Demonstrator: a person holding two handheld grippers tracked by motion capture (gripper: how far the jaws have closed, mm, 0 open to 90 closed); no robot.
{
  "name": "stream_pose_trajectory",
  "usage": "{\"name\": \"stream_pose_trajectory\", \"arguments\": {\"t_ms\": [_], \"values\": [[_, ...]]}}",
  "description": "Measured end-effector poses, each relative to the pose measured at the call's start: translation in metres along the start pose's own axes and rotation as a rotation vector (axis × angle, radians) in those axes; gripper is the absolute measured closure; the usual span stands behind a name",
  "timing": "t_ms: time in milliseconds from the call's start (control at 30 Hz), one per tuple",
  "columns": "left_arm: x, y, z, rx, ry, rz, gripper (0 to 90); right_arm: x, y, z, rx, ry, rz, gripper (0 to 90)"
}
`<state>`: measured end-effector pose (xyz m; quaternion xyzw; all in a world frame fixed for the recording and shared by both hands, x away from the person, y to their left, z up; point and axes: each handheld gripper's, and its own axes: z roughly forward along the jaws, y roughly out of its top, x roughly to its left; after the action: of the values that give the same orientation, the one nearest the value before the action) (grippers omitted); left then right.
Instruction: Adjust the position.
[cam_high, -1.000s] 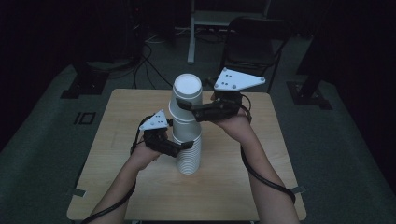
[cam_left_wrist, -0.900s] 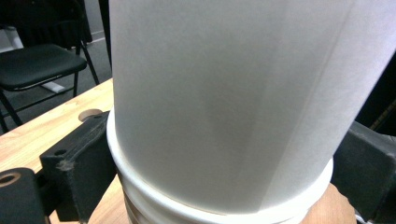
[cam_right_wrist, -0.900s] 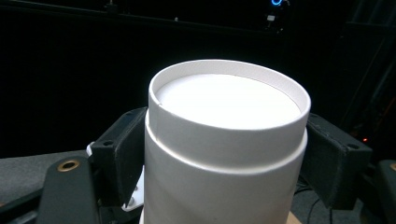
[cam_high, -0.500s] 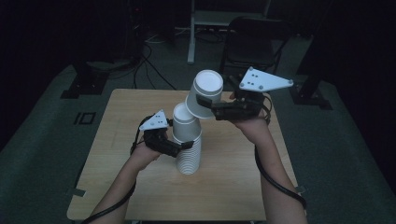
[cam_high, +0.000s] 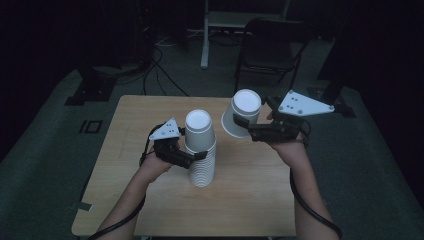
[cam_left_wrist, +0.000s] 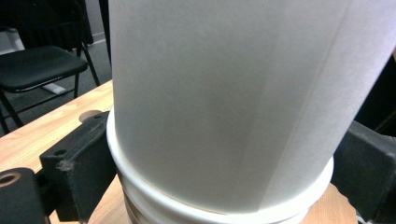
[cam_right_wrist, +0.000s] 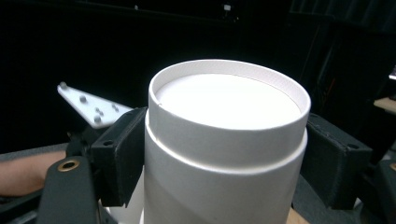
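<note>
A stack of upturned white paper cups stands at the middle of the wooden table. My left gripper is shut on the stack from the left, about halfway up. In the left gripper view the stack sits between both black fingers. My right gripper is shut on a single white cup, held in the air right of the stack, base up and tilted. In the right gripper view this cup sits clamped between the fingers.
A black chair and a metal stand are on the dark floor beyond the table's far edge. Cables lie at the back left. The left gripper's grey plate shows behind the held cup.
My right gripper has lifted the top cup off the stack and carried it to the right, tilting it. The left gripper stays shut on the stack in the same place.
</note>
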<state>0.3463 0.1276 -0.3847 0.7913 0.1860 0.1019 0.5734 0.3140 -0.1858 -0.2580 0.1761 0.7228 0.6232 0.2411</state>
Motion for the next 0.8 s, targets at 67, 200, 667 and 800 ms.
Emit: {"name": "stream_pose_trajectory", "arguments": {"t_ms": [67, 200, 667, 800], "values": [[0.000, 0.000, 0.000, 0.001, 0.000, 0.000, 5.3, -0.001, -0.007, -0.002, 0.014, -0.011, 0.000, 22.4], [0.000, 0.000, 0.000, 0.001, 0.001, 0.000, 5.2, -0.002, -0.022, -0.005, 0.035, -0.024, 0.014, 22.4], [-0.003, 0.003, -0.002, -0.022, 0.018, -0.034, 3.4, -0.012, -0.067, -0.023, 0.069, -0.080, 0.086, 22.4], [-0.003, 0.006, -0.009, -0.061, 0.021, -0.049, 3.2, -0.016, -0.072, -0.027, 0.072, -0.090, 0.099, 22.3]]}}
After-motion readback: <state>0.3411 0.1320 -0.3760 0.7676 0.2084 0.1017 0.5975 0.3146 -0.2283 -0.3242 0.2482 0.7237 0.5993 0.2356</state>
